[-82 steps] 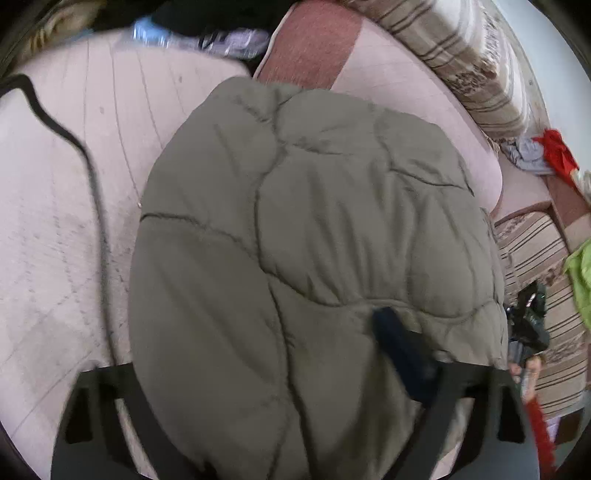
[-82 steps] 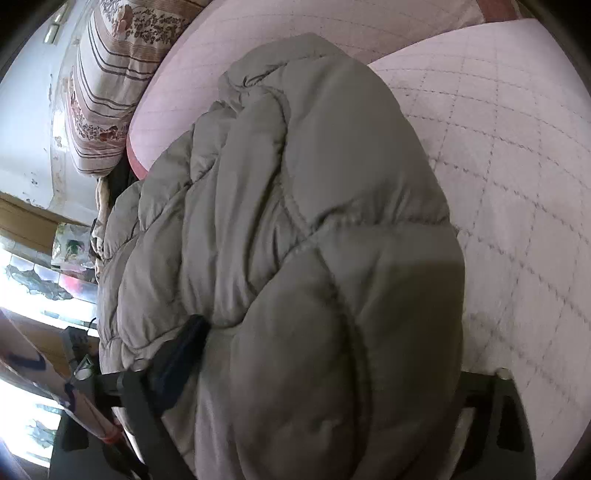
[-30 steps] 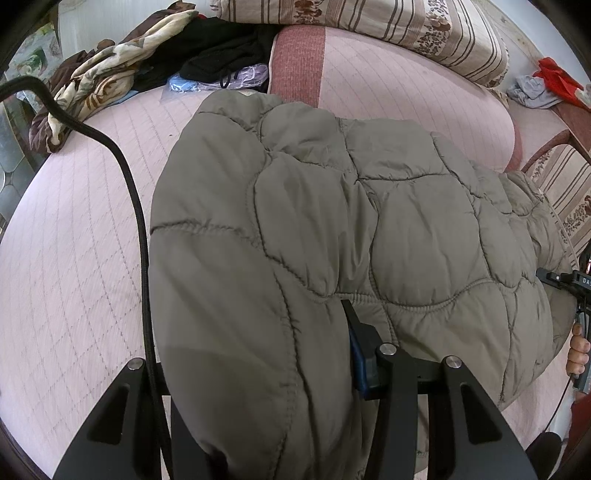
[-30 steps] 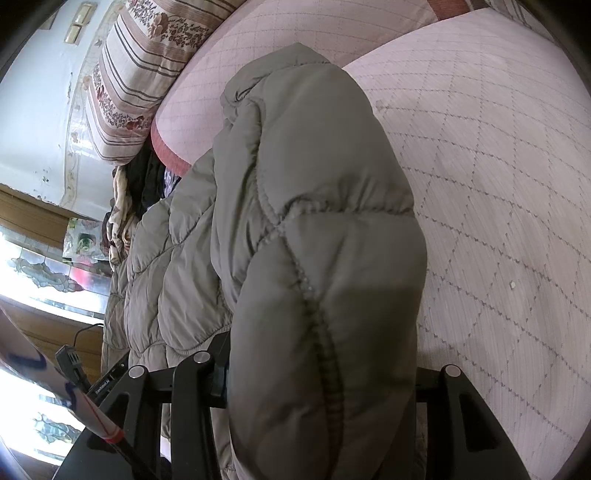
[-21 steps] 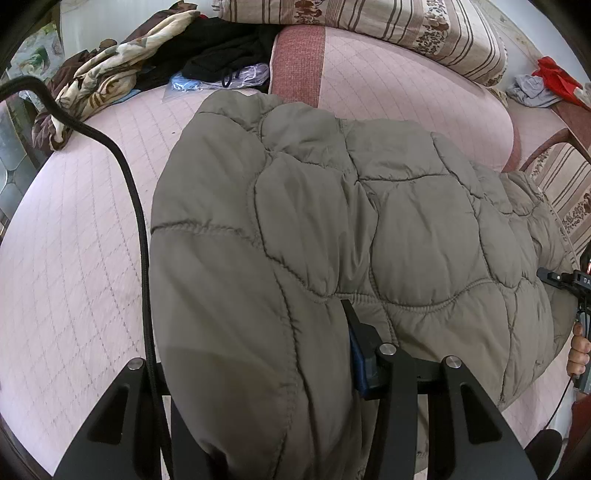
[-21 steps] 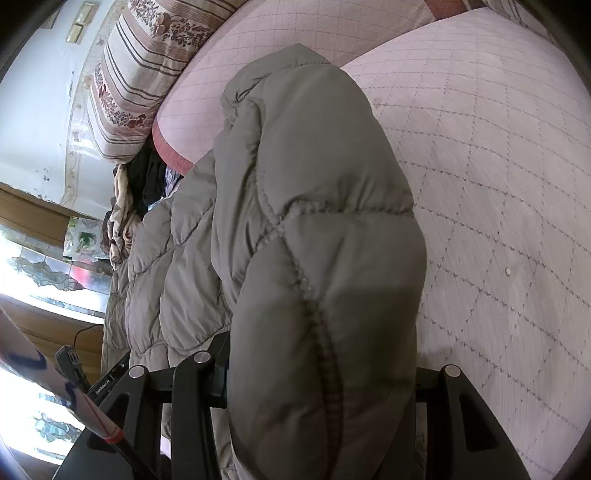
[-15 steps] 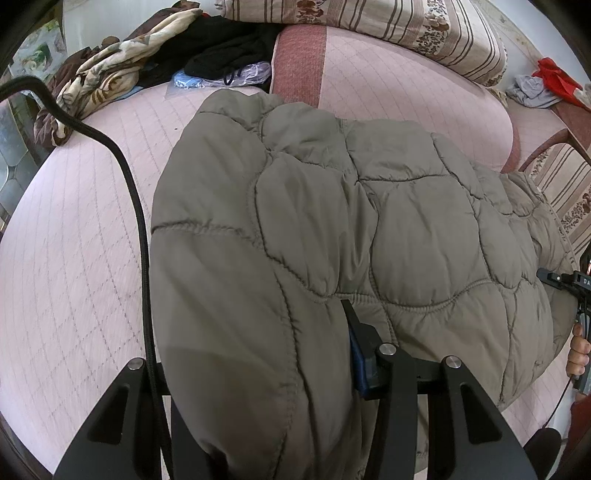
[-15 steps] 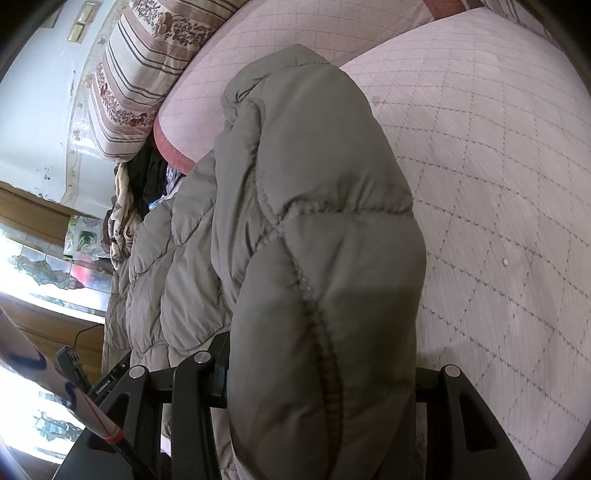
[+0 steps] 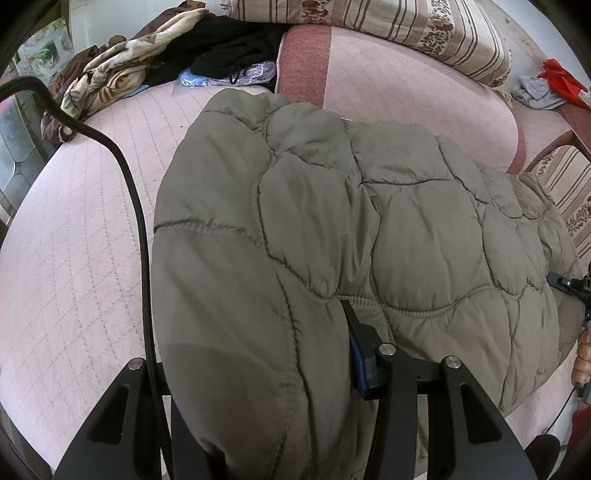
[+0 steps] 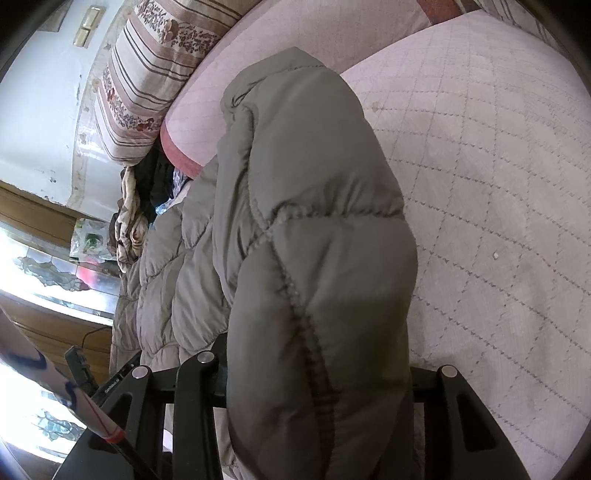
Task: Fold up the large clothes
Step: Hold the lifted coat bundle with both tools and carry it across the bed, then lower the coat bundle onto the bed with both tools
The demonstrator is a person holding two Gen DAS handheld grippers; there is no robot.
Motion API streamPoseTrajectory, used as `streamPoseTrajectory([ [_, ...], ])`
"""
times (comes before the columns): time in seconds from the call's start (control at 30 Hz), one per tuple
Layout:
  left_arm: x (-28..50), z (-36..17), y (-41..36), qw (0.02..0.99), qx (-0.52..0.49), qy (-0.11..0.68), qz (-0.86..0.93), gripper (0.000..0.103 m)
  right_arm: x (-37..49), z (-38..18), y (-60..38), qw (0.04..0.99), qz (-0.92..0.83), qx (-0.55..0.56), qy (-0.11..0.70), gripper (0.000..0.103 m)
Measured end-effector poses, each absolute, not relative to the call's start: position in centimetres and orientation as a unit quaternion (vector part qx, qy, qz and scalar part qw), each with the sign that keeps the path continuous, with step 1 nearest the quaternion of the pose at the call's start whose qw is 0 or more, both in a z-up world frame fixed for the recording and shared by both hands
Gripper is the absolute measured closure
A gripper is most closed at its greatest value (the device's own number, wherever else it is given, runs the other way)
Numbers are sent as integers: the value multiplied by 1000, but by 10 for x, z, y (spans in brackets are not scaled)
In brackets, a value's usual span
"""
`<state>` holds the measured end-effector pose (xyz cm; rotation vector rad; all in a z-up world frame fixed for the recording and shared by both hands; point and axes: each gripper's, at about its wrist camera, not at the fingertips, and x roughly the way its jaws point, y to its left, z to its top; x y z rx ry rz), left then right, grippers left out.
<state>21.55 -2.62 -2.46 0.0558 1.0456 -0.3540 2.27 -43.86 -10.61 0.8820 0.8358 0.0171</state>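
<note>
Your left gripper (image 9: pixel 258 369) and right gripper (image 10: pixel 314 373) each clamp a thick fold of the grey quilted jacket (image 9: pixel 369 229) — it lies on the pink bedcover (image 9: pixel 74 258).

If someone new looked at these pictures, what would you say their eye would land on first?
The big grey-green quilted jacket fills the middle of both views, lying across the pink quilted bed cover. Each end is bunched between jaws: the left gripper and right gripper both clamp thick padded folds. Behind it, a heap of dark and patterned clothes sits beside a striped floral pillow.
</note>
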Motion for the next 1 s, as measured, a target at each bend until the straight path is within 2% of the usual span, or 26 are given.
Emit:
streamPoseTrajectory([
  [0.7,239,-29,-61,847,30,503,-168,56,31,-117,-467,810,-35,436,391,56],
  [1.0,249,-43,-47,835,0,520,-182,46,10,-131,-462,807,-40,456,372,53],
])
